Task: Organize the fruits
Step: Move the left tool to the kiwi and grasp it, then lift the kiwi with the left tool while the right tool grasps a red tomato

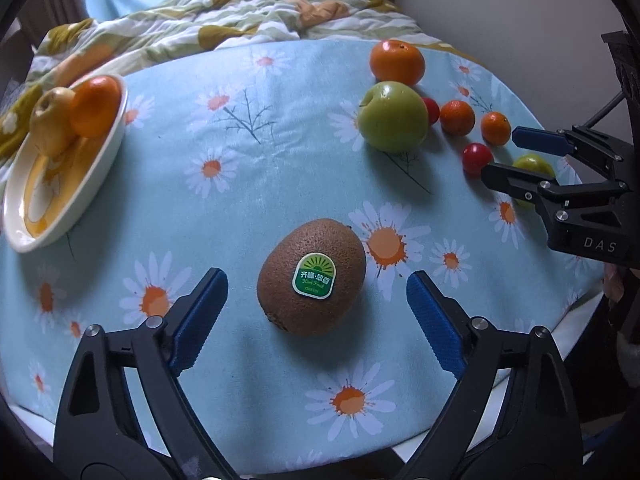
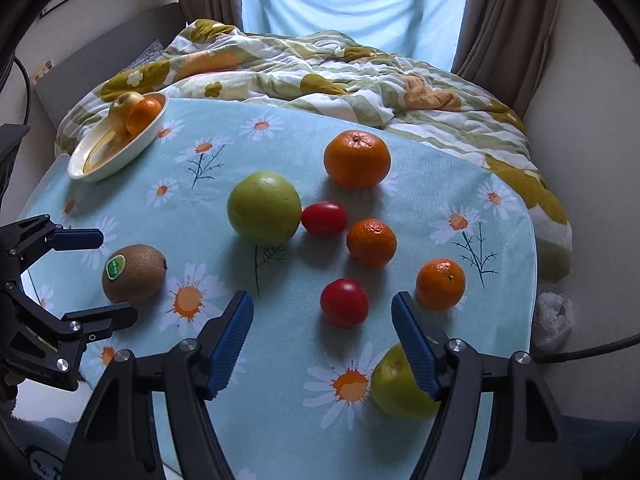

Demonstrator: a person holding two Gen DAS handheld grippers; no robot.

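Left gripper point(image 1: 317, 284) spread wide, empty, straddling the kiwi point(image 1: 311, 276) lying on the cloth point(image 1: 248, 184). Right gripper point(image 2: 322, 307) also released, tomato point(image 2: 344, 302) between its fingers. Risk: round kiwi rolls off-centre as jaws close, slips toward table edge; dish point(image 1: 96, 168) well apart.

Kiwi point(image 1: 311, 277) lies near table front, left of the fruit cluster. Dish point(image 1: 100, 168) sits far left with a pear point(image 1: 52, 120) and orange point(image 1: 95, 106) in it. Big apple point(image 2: 264, 208) lies left of a tomato point(image 2: 324, 218), just beside it, large orange point(image 2: 357, 159) behind them.
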